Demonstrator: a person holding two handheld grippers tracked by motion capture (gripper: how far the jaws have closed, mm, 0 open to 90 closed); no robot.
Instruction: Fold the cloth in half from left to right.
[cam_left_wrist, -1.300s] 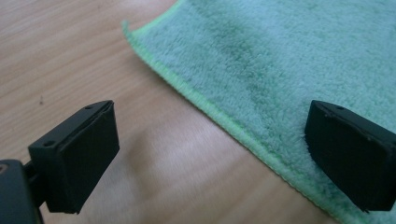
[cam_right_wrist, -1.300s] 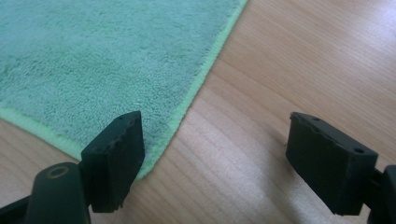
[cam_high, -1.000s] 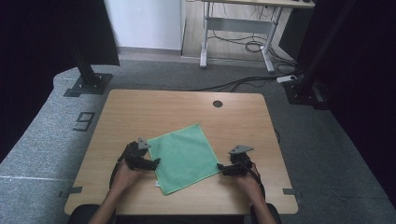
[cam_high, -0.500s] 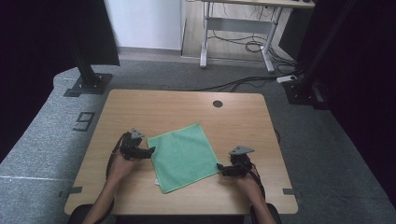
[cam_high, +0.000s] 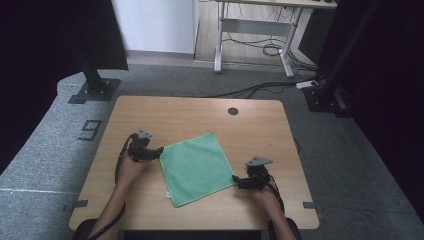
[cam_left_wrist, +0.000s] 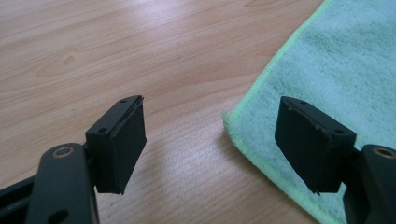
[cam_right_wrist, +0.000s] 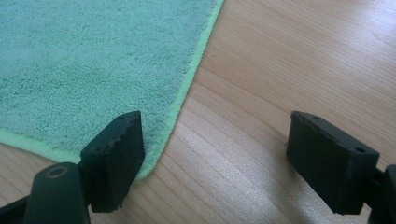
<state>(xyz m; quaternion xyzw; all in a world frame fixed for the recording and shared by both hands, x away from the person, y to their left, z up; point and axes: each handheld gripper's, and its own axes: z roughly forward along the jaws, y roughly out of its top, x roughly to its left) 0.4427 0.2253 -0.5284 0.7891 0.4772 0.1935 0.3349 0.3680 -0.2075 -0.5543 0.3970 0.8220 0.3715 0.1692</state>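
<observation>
Now both grippers, left gripper (cam_left_wrist: 212, 144) w/ jaws just closing a bit yet apart, right gripper (cam_right_wrist: 215, 161) apart too, bracket green cloth (cam_high: 196, 167) corners flat mid-table (cam_high: 165, 112); next probably pinch & lift

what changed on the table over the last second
The left tool slid away from the person along the green cloth's left edge to its far-left corner; its jaws have just been closing, the corner between them, not yet pinched. The right tool stayed open at the cloth's right corner. The cloth lay flat, unmoved.
</observation>
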